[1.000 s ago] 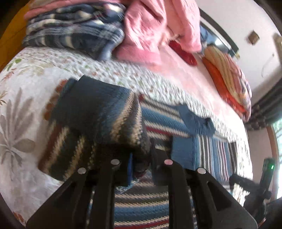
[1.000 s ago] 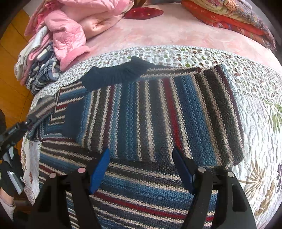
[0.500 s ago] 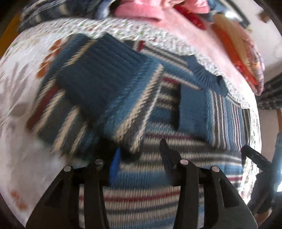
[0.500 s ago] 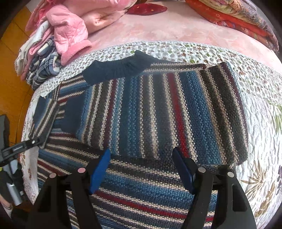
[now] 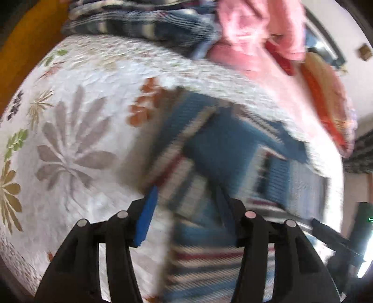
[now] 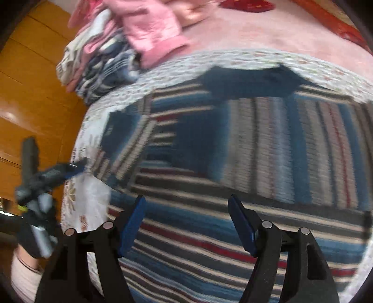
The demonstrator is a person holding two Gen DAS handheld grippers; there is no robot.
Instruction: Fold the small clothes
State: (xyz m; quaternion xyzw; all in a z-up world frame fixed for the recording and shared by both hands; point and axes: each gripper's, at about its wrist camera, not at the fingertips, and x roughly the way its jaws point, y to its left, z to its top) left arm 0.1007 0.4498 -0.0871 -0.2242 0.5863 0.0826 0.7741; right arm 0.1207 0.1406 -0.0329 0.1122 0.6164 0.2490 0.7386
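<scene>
1. Quilted white bedspread (image 5: 77,130) with a printed pattern of leaves and flowers covers the near part of the bed and serves as the working surface; an orange-brown wooden floor (image 6: 35,77) shows beside the bed in the right wrist view.
2. On this bedspread lies the striped knitted sweater (image 6: 268,149), spread flat, with blue, grey, cream and red bands; one sleeve (image 5: 209,139) is folded over the body (its exact edge is lost in blur).
3. Nearest to the camera, the left gripper (image 5: 184,209) has its two fingers spread apart with nothing between them, just above the border between the sweater and the bare bedspread.
4. The right gripper (image 6: 186,223) is also spread wide and empty, over the lower part of the sweater.
5. Farther back, at the edge of the bedspread, there is a pile of clothes: a dark checked garment (image 5: 149,25) and pink clothes (image 6: 153,30) on it.
6. Behind them a pink sheet (image 6: 256,32) covers the rest of the bed, with an orange and striped folded blanket (image 5: 326,100) far on the right.
7. A white wall (image 5: 338,21) closes the room.
8. Both views are blurred, so the knit pattern and the collar are hard to read; the left gripper seen in the right wrist view is only a dark smear at the frame edge.
</scene>
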